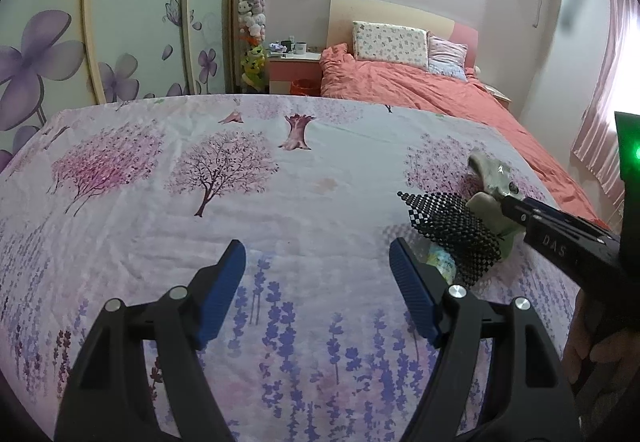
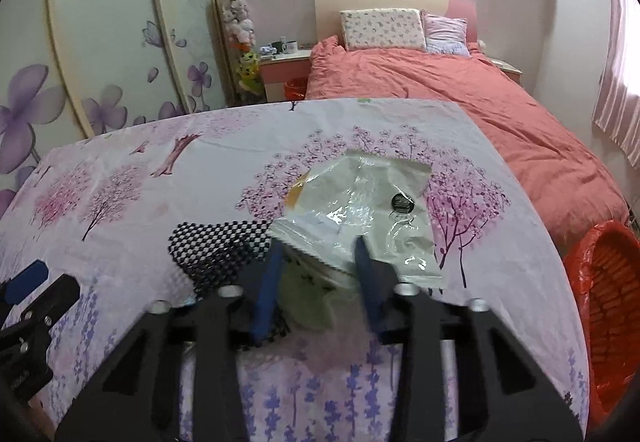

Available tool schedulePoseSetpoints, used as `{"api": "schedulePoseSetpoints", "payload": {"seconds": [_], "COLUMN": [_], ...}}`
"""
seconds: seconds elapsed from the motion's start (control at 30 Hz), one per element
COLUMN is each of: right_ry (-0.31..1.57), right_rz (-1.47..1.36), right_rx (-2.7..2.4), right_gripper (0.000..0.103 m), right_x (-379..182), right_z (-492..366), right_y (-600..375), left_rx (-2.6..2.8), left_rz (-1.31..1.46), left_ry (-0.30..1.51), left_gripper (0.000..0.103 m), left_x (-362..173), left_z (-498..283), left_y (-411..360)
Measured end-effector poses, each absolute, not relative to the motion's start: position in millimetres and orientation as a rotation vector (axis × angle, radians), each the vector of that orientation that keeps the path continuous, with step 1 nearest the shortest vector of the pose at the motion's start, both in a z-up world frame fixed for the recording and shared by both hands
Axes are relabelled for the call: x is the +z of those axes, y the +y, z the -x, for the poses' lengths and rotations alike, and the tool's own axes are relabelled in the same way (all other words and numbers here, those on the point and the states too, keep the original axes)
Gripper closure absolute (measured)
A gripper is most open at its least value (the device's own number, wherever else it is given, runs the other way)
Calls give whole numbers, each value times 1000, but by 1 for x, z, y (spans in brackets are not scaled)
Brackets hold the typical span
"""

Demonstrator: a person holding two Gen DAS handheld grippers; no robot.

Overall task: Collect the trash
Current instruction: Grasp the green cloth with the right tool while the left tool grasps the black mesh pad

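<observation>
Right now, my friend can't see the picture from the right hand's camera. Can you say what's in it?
The right gripper has its blue jaws closed on a crinkly pale snack wrapper over a flowery tablecloth. A black-and-white checkered piece lies just left of it. An orange bin waits at the right, with a coral-covered bed behind.

Wrapper (image 2: pixel 360 214): pale, crinkled plastic packet with zigzag edges and a small round black sticker — its near edge sits between the right tool's (image 2: pixel 320 266) blue fingers.
Mesh (image 2: pixel 218 242): black net piece, flat on the floral tabletop (image 2: pixel 120 178), just left.
Bin (image 2: pixel 600 282): red basket with red liner — right, probably floor-level.
</observation>
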State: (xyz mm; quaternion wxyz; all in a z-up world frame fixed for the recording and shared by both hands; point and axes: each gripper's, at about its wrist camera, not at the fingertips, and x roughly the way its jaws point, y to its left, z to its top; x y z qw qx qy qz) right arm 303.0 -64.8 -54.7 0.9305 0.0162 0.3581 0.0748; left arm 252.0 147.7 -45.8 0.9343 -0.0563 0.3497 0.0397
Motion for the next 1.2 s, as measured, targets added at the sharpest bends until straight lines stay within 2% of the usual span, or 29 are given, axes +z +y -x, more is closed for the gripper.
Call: {"api": "schedulePoseSetpoints", "payload": {"seconds": [0.1, 0.13, 0.33, 0.63, 0.67, 0.73, 0.77, 0.8, 1.07, 1.13, 1.17, 1.2], "right_ry": [730, 722, 680, 755, 758, 759, 756, 753, 790, 818, 842, 843], "right_rz": [-65, -72, -115, -241, -256, -271, -271, -266, -191, -168, -165, -170], "right_rx": [133, 122, 55, 96, 113, 142, 148, 159, 217, 218, 225, 228], "right_gripper": [99, 99, 100, 99, 95, 74, 59, 56, 56, 69, 89, 96], "right_x": [-55, -55, -53, -67, -67, -67, -67, -68, -78, -85, -88, -88], "right_z": [-303, -302, -285, -282, -282, -282, -281, -281, -289, -296, -299, -298], "right_y": [-74, -77, -110, -144, -144, -143, -141, -137, -105, -98, -97, -97], "left_rx": [72, 68, 41, 14, 12, 11, 10, 9, 9, 7, 5, 3], "left_rz": [120, 121, 117, 112, 109, 106, 107, 107, 109, 110, 111, 112], "left_ry": [722, 724, 738, 756, 758, 760, 761, 761, 763, 767, 769, 769], "left_gripper": [30, 30, 30, 30, 30, 30, 30, 30, 30, 30, 30, 30], "left_x": [-48, -49, -53, -57, -57, -58, -58, -57, -57, -58, -58, -58], "left_z": [-255, -256, -259, -262, -262, -262, -262, -262, -262, -263, -263, -263], "left_y": [147, 147, 139, 125, 123, 122, 121, 120, 118, 117, 116, 116]}}
